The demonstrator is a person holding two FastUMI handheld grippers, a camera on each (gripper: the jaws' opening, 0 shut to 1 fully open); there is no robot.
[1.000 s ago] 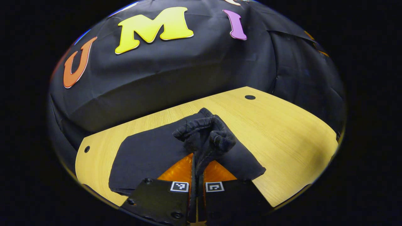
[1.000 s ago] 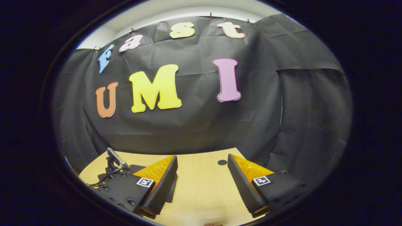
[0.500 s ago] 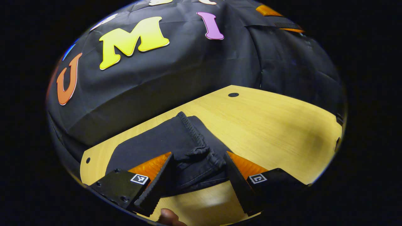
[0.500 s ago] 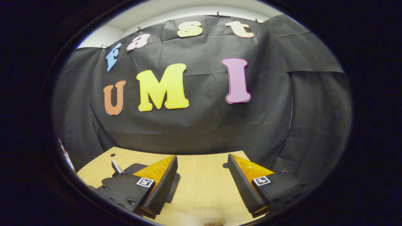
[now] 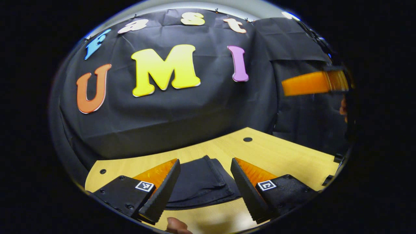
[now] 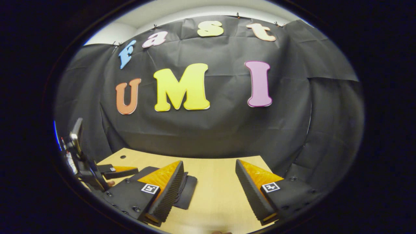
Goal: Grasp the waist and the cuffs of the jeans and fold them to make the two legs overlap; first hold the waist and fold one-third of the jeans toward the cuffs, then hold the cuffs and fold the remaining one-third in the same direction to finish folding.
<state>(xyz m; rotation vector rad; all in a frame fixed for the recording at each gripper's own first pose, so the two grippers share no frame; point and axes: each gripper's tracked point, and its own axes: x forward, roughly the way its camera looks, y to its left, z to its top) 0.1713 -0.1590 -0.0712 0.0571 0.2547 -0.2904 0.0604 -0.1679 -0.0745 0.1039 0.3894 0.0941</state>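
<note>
The left claw (image 5: 204, 187) hangs with its fingers spread apart, gripping nothing. Between and just beyond them, the folded jeans (image 5: 200, 185) lie flat on the desk (image 5: 286, 159). The right claw (image 6: 209, 191) is likewise spread wide above bare desk, with the jeans' edge (image 6: 187, 193) just past its left finger.

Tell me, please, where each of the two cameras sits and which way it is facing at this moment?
Left gripper view: rides on the left gripper, looking forward and slightly down over the folded jeans on the wooden table; its own open fingers show, and a fingertip at the bottom edge.
Right gripper view: rides on the right gripper, facing the booth's wall over the table; its own open fingers show, with the left gripper off to the left.
Shared: table, jeans.
</note>
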